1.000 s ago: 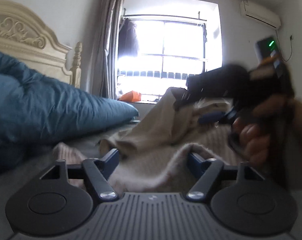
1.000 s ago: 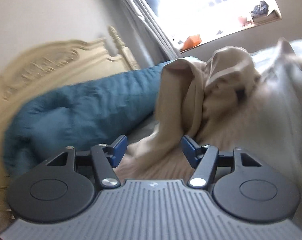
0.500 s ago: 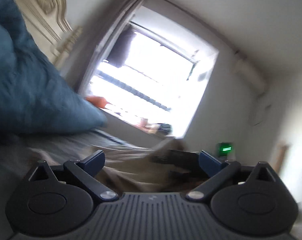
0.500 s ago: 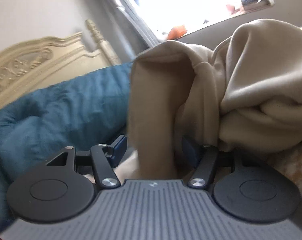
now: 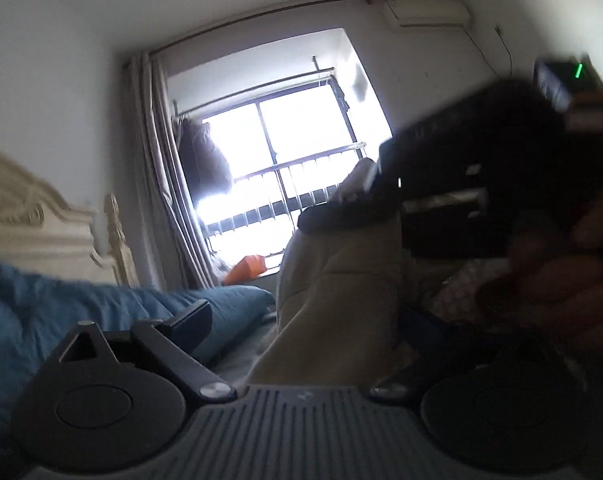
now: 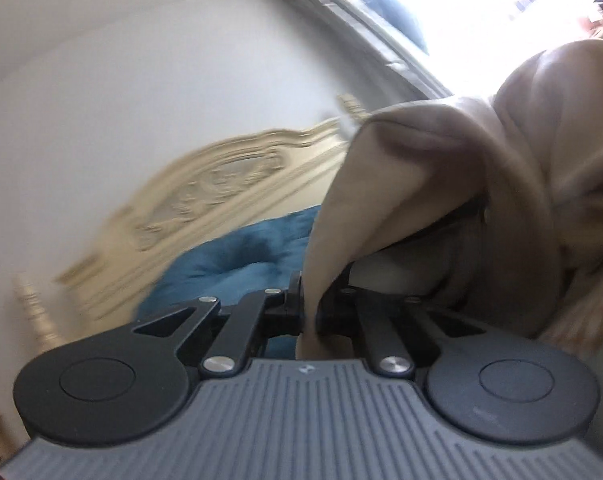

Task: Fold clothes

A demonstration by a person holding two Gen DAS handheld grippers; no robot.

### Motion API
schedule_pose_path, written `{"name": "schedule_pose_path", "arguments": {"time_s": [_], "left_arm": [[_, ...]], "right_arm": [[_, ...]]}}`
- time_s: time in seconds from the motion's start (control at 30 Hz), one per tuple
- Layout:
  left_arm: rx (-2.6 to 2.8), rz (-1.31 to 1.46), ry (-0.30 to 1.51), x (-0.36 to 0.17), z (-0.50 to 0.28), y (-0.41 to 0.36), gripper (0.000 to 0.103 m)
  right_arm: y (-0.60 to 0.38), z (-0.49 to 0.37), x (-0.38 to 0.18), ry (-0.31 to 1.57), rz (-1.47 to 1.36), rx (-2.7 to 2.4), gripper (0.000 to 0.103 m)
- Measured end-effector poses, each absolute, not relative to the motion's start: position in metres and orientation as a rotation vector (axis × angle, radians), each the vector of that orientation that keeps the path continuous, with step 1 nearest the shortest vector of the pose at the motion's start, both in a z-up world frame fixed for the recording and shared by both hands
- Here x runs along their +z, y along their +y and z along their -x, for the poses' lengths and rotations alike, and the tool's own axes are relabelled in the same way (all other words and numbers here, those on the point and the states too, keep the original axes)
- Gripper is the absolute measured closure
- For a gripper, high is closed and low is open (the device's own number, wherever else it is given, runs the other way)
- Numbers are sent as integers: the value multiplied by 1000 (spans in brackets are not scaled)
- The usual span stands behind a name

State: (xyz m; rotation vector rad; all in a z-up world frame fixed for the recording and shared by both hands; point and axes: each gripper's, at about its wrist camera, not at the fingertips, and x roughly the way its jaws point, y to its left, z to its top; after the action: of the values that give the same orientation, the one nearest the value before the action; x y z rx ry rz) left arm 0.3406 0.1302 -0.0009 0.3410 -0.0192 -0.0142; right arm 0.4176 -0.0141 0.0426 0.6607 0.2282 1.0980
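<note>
Bedding fills the lower left of both views: a teal duvet (image 5: 101, 304) lies bunched against a cream carved headboard (image 6: 221, 184), and past its far edge a barred window (image 5: 285, 168) with a pale curtain (image 5: 161, 184) closes off the far side of the room. Above the duvet the white wall leaves open air, while the right of the left wrist view is crowded by the blurred dark body of the right gripper (image 6: 309, 300) and the hand (image 5: 557, 276) that holds it. The beige garment (image 5: 337, 288) hangs as a tall fold down the middle of that view, its upper end under the other tool and its lower part dropping between the spread fingers of the left gripper (image 5: 301, 320). Those jaws have just been narrowing but stand well apart; whether either pad touches the cloth cannot be told. The right claw has just snapped together, and its pads pinch an edge of the same garment, which rises from the pinch and drapes over to the right in thick folds.
</note>
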Motion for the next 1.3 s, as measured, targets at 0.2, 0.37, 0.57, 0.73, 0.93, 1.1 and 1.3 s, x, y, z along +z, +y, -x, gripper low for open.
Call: {"name": "schedule_pose_path", "arguments": {"time_s": [0.2, 0.37, 0.57, 0.73, 0.93, 1.1, 1.3], "left_arm": [[-57, -209, -37, 43, -295, 114, 86], [-155, -193, -41, 116, -216, 98, 89], [-240, -192, -80, 198, -107, 67, 89], [-306, -164, -94, 255, -18, 40, 89], [-397, -185, -148, 304, 88, 3, 89], [-453, -182, -82, 309, 130, -19, 89], [-546, -141, 72, 250, 128, -28, 89]], "right_arm": [[-43, -360, 79, 171, -662, 1208, 99], [-86, -300, 126, 125, -695, 1232, 99], [-125, -214, 185, 24, -750, 1253, 99], [-166, -136, 233, -39, -723, 1251, 99], [-215, -46, 277, -130, -681, 1271, 99], [-247, 9, 289, -121, -635, 1219, 99], [-276, 51, 249, 1, -646, 1118, 99]]}}
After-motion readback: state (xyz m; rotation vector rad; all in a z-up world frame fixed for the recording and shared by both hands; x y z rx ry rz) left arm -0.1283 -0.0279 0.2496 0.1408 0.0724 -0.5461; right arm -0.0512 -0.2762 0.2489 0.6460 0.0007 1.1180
